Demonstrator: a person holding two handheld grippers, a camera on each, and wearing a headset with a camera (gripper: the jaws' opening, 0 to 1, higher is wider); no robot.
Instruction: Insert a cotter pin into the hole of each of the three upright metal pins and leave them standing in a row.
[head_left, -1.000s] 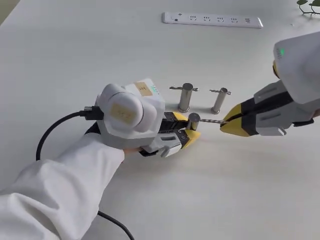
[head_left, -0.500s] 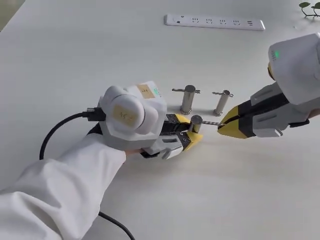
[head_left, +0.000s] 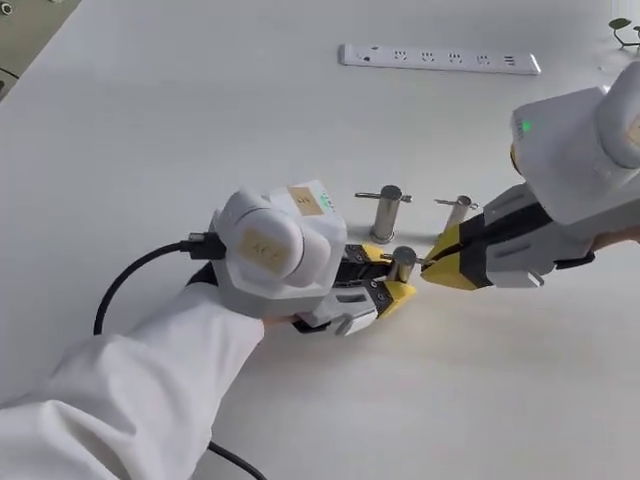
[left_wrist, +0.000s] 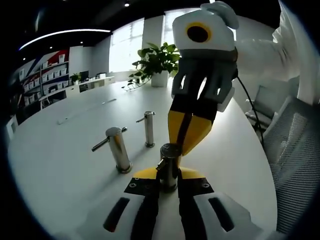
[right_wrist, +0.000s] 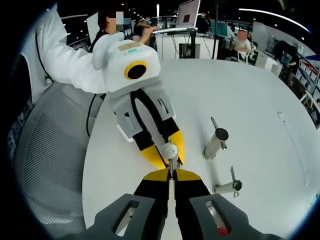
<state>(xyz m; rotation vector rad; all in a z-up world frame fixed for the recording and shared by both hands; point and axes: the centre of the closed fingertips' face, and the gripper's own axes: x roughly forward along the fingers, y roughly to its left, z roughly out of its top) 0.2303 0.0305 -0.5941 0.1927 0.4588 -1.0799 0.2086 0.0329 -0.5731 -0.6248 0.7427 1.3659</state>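
Head view, ctr of frame: left tool (head_left: 388, 272) lies low on the white bench (head_left: 200, 120), jaws clamped on the near pin (head_left: 404, 262), which stands upright btwn the yellow tips. A white sleeve (head_left: 120, 400) runs in fr. lower left, and a black cable (head_left: 140, 275) loops off the tool's back end.

Right tool (head_left: 428, 270) comes in fr. the right edge, tips just beside the near pin. Its jaws are closed on a thin cotter pin (head_left: 417, 262), held level and aimed at the pin's head. The tip reaches the head; can't tell if it is in the hole.

Just above ctr stand the mid pin (head_left: 388, 212) and, to its right, the far pin (head_left: 458, 212), partly behind the right tool. Both upright, w/ seated cotters (head_left: 383, 196) through their tops. Power strip (head_left: 440, 58) sits at top of frame, well apart.

Left gripper view: own jaws at btm grip the near pin (left_wrist: 170, 165); right tool (left_wrist: 187, 145) drops in fr. above, touching close. Other two pins at left of ctr; potted plant (left_wrist: 157, 57) at top.

Right gripper view: own jaws at btm are together on the cotter pin (right_wrist: 171, 167), w/ the near pin's head (right_wrist: 169, 150) straight ahead and the left tool (right_wrist: 162, 150) behind it.
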